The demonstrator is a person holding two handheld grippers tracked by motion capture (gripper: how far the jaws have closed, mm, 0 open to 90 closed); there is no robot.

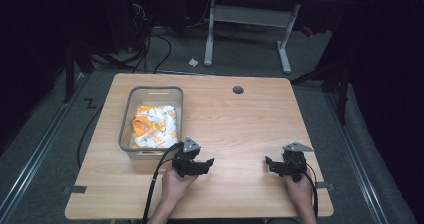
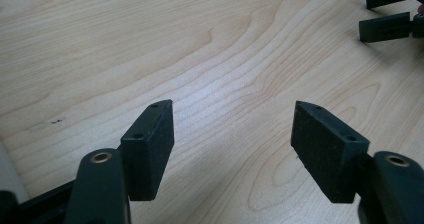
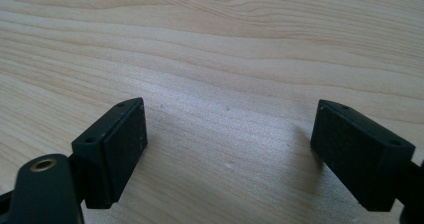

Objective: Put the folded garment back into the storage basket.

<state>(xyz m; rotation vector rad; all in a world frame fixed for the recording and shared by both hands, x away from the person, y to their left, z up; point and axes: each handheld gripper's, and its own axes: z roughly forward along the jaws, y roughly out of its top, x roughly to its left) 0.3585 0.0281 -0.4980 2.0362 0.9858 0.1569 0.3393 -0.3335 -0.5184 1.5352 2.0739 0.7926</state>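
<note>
A grey plastic bin (image 1: 126, 120) stands on the left part of the wooden table (image 1: 240, 119), with an orange-and-white patterned cloth (image 1: 155, 126) crumpled inside. My left gripper (image 1: 202, 161) (image 2: 232, 109) rests low over bare wood just right of the bin's near corner, open, with nothing between its jaws. My right gripper (image 1: 272, 164) (image 3: 230, 104) sits near the table's front right, open and empty over bare wood. The right gripper's jaws (image 2: 387, 14) also appear far off in the left gripper view, at the top right.
A round cable hole (image 1: 238, 90) lies near the table's far edge. Beyond the table, a white desk frame (image 1: 247, 29) and cables stand on the grey floor. Black cables trail from both grippers toward the near edge.
</note>
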